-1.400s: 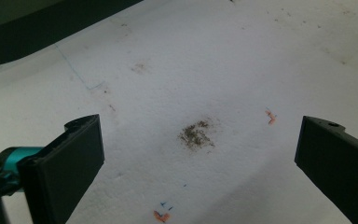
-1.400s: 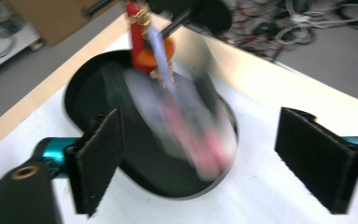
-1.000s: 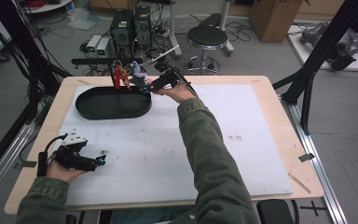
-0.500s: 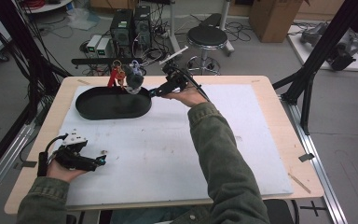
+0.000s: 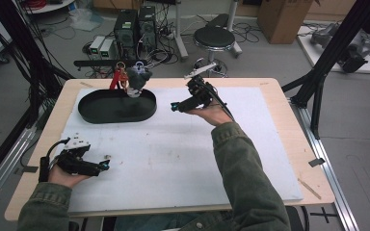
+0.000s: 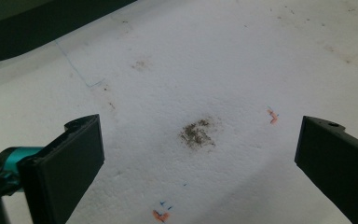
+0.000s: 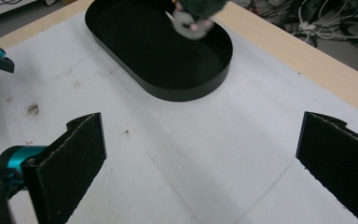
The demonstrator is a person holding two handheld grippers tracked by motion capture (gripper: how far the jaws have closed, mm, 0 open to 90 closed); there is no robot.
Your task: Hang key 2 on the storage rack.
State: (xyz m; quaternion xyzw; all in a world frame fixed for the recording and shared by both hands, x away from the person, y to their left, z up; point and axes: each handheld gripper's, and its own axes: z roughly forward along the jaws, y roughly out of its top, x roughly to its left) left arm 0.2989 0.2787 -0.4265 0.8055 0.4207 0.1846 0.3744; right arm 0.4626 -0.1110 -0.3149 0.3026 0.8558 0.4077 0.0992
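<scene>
On the stained white foam mat (image 5: 173,159), a black oval tray (image 5: 96,113), perhaps empty.

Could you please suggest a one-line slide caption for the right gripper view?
Open right gripper above the white foam mat, facing the black oval tray with a small plush toy at its far end.

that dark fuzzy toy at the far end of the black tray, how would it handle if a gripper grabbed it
The fuzzy toy looks plush, so probably soft and light, squashing between jaws. Its red attachments seem loose and may dangle. Resting at the black tray rim, it could topple if nudged.
</scene>
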